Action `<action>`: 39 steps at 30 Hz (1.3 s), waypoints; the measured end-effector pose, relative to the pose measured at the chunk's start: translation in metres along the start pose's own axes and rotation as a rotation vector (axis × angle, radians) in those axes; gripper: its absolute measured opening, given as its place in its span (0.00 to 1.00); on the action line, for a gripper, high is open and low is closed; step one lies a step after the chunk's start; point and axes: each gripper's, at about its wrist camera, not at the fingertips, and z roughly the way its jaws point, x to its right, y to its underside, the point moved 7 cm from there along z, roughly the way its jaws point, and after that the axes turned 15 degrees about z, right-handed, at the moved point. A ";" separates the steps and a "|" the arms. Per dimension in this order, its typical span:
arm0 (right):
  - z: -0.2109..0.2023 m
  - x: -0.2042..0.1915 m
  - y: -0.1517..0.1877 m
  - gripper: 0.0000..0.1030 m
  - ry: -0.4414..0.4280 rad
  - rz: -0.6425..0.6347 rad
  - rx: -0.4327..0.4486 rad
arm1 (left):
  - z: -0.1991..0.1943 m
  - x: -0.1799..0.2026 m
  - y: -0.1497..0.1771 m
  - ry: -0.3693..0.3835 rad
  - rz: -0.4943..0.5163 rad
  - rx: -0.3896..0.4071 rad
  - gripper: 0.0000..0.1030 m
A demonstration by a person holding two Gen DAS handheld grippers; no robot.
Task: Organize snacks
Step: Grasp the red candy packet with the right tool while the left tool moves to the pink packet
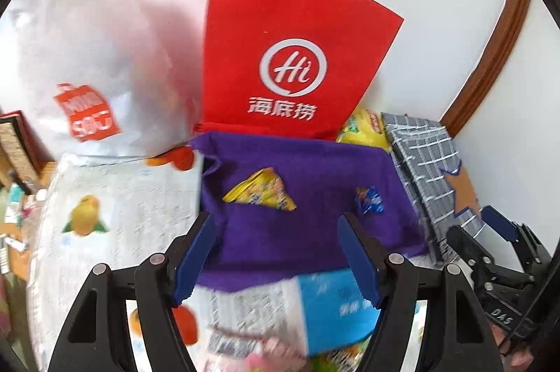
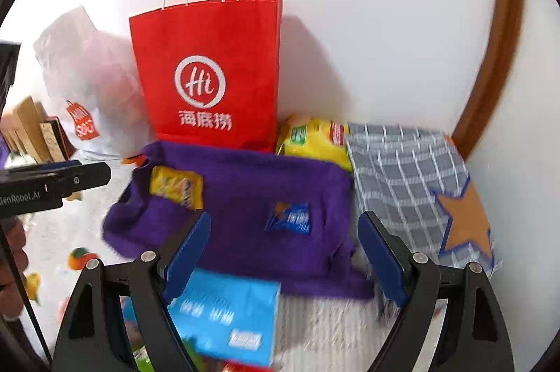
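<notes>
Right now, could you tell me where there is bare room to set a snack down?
Free: fruit-print tablecloth left of the purple bin, before the white bag. Crowded: back wall, with red bag, yellow packet, checked bin.

I see bright, even daylight on the white wall (image 2: 367,22), with soft shadows behind the red bag (image 2: 210,71). Motion blur smears both views, and fisheye bending with dark corners frames them.

The purple felt tray (image 2: 245,225) lies open from above. A red paper bag (image 2: 213,71) and white plastic bag (image 2: 84,81) wall its far side, a grey checked box (image 2: 402,183) the right, a blue packet (image 2: 227,316) the near edge.
</notes>
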 end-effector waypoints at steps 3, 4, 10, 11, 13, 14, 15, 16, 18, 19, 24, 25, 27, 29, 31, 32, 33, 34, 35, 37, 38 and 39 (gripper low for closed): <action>-0.011 0.001 0.022 0.83 -0.012 0.009 -0.041 | -0.014 0.003 0.017 -0.037 0.029 -0.004 0.69; -0.014 0.003 0.029 0.83 -0.021 0.017 -0.048 | -0.019 0.003 0.023 -0.028 0.026 -0.011 0.69; -0.031 0.012 0.071 0.83 0.032 0.006 -0.036 | -0.041 -0.002 0.057 -0.021 0.002 -0.033 0.69; -0.033 0.014 0.076 0.83 0.042 -0.001 -0.028 | -0.045 -0.003 0.062 -0.024 0.002 -0.031 0.69; -0.035 0.020 0.086 0.83 0.066 -0.007 -0.023 | -0.052 -0.004 0.072 -0.031 -0.001 -0.031 0.69; -0.034 0.024 0.093 0.83 0.070 0.010 -0.035 | -0.055 -0.005 0.077 -0.031 -0.002 -0.029 0.69; -0.033 0.027 0.098 0.83 0.063 0.025 -0.053 | -0.057 -0.006 0.080 -0.031 -0.003 -0.026 0.69; -0.030 0.029 0.104 0.83 0.049 0.043 -0.081 | -0.060 -0.008 0.085 -0.039 -0.010 -0.022 0.69; -0.023 0.034 0.118 0.77 0.031 0.068 -0.133 | -0.062 -0.013 0.093 -0.055 -0.024 -0.019 0.69; -0.019 0.036 0.125 0.71 0.033 0.074 -0.155 | -0.062 -0.014 0.096 -0.058 -0.028 -0.024 0.69; -0.004 0.029 0.151 0.66 0.015 0.065 -0.226 | -0.059 -0.023 0.110 -0.060 -0.053 -0.045 0.69; -0.002 0.027 0.154 0.66 0.007 0.066 -0.230 | -0.059 -0.026 0.113 -0.060 -0.057 -0.046 0.69; 0.003 0.023 0.160 0.66 -0.014 0.071 -0.248 | -0.058 -0.031 0.116 -0.061 -0.066 -0.050 0.69; 0.010 0.021 0.166 0.65 -0.018 0.072 -0.268 | -0.057 -0.035 0.120 -0.055 -0.072 -0.058 0.69; 0.019 0.019 0.172 0.62 -0.020 0.074 -0.288 | -0.056 -0.038 0.123 -0.055 -0.076 -0.061 0.69; 0.023 0.020 0.175 0.61 -0.024 0.073 -0.301 | -0.056 -0.040 0.125 -0.057 -0.079 -0.062 0.69; 0.026 0.020 0.178 0.54 -0.032 0.072 -0.313 | -0.055 -0.040 0.126 -0.056 -0.079 -0.063 0.69; 0.027 0.020 0.180 0.46 -0.032 0.066 -0.310 | -0.054 -0.041 0.127 -0.055 -0.079 -0.065 0.69; 0.024 0.022 0.180 0.46 -0.021 0.047 -0.287 | -0.054 -0.042 0.128 -0.054 -0.080 -0.066 0.69; 0.019 0.025 0.182 0.46 -0.037 0.023 -0.305 | -0.052 -0.043 0.129 -0.054 -0.083 -0.069 0.69; 0.015 0.029 0.182 0.46 -0.042 0.022 -0.300 | -0.052 -0.044 0.130 -0.054 -0.085 -0.070 0.69; 0.012 0.033 0.181 0.46 -0.039 0.017 -0.292 | -0.052 -0.045 0.131 -0.054 -0.086 -0.070 0.69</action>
